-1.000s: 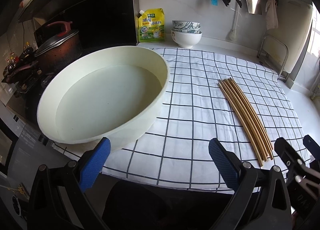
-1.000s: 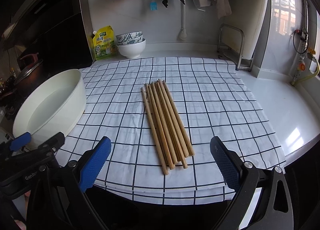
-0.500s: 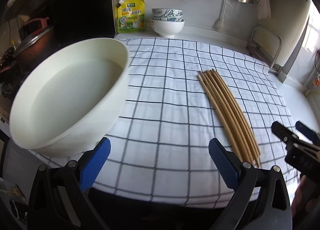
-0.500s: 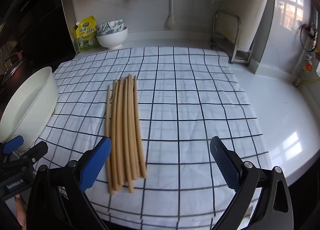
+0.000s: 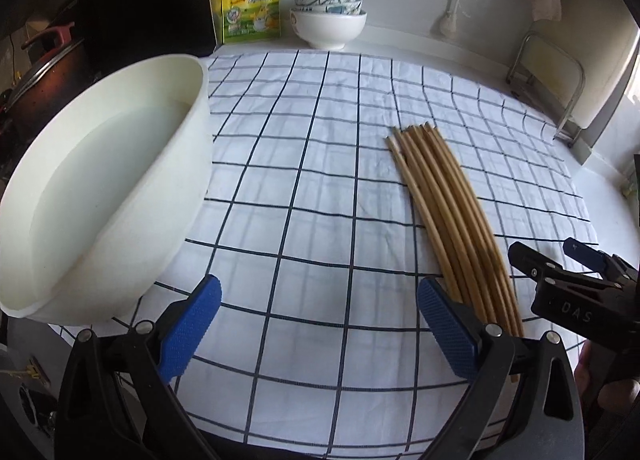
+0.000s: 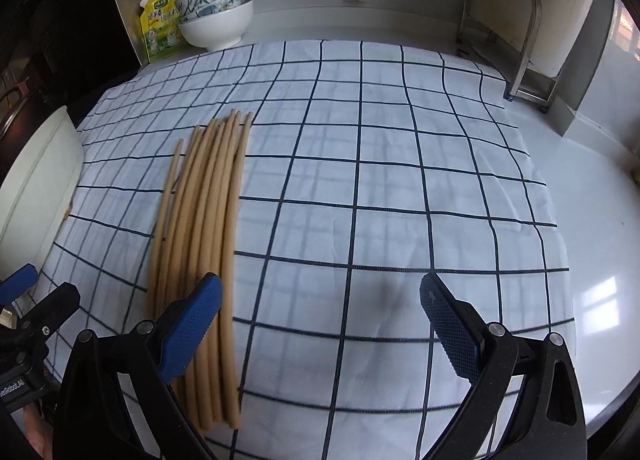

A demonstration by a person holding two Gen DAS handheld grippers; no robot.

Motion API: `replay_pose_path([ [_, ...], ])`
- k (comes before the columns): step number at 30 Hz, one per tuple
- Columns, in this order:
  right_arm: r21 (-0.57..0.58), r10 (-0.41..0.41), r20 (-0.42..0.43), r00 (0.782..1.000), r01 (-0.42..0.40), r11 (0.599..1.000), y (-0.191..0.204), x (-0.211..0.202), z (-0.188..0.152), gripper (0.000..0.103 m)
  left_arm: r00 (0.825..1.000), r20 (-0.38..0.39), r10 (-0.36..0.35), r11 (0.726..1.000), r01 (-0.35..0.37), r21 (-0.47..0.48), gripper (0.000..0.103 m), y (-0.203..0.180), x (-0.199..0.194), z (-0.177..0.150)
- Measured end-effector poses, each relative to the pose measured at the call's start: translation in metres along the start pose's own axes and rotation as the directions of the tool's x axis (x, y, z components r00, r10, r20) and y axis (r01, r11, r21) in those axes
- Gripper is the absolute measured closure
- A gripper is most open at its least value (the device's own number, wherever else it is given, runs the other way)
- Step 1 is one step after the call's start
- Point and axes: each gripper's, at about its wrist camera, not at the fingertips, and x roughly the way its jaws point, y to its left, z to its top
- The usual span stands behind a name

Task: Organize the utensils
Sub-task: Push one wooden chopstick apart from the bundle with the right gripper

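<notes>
Several wooden chopsticks (image 5: 448,212) lie side by side on a white checked cloth (image 5: 300,164); they show in the right wrist view as a bundle (image 6: 204,228) left of centre. My left gripper (image 5: 320,324) is open above the cloth's near edge, its right finger just over the chopsticks' near ends. My right gripper (image 6: 320,324) is open too, its left finger above the bundle's near part. Neither holds anything. The right gripper also shows at the right of the left wrist view (image 5: 556,260).
A large white basin (image 5: 100,188) with water sits left on the cloth. Stacked bowls (image 5: 328,16) and a yellow pouch (image 5: 250,6) stand at the back wall. A metal rack (image 6: 516,36) is at back right. White counter (image 6: 592,228) lies right of the cloth.
Both grippers moved forward and lower toward the cloth. The left one swung right, away from the basin; the right one shifted right, so the chopsticks now lie under its left finger.
</notes>
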Motion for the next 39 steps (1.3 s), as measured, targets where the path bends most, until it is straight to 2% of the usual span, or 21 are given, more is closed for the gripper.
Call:
replay_pose_path([
  [5, -0.030, 0.018, -0.022, 1.000, -0.019, 0.999, 0.004, 0.009, 0.003, 0.008, 1.000, -0.019, -0.006, 1.000, 0.006, -0.021, 0.006, -0.003, 0.009, 0.002],
  [11, -0.061, 0.015, -0.043, 0.999, -0.018, 0.998, 0.006, 0.013, 0.004, 0.008, 1.000, 0.006, 0.009, 0.999, -0.008, -0.035, 0.006, -0.007, 0.009, 0.005],
  [13, -0.080, -0.015, -0.045, 0.999, 0.011, 0.997, 0.006, 0.014, 0.001, 0.008, 1.000, 0.000, 0.002, 0.999, -0.002, -0.038, 0.006, -0.007, 0.011, 0.006],
  [18, -0.069, -0.011, -0.032, 0.999, 0.008, 0.998, -0.001, 0.015, 0.001, 0.008, 0.999, -0.020, -0.036, 0.996, 0.034, -0.088, 0.006, -0.009, 0.018, 0.006],
  [32, -0.056, -0.006, -0.015, 1.000, 0.005, 0.998, -0.027, 0.010, -0.002, 0.008, 0.999, -0.031, -0.027, 0.998, 0.026, -0.049, 0.006, -0.031, 0.027, 0.003],
  [39, -0.054, -0.012, -0.018, 1.000, 0.011, 0.998, -0.029, 0.010, -0.001, 0.008, 0.999, -0.048, 0.003, 1.000, -0.003, -0.004, 0.006, -0.042, 0.033, 0.002],
])
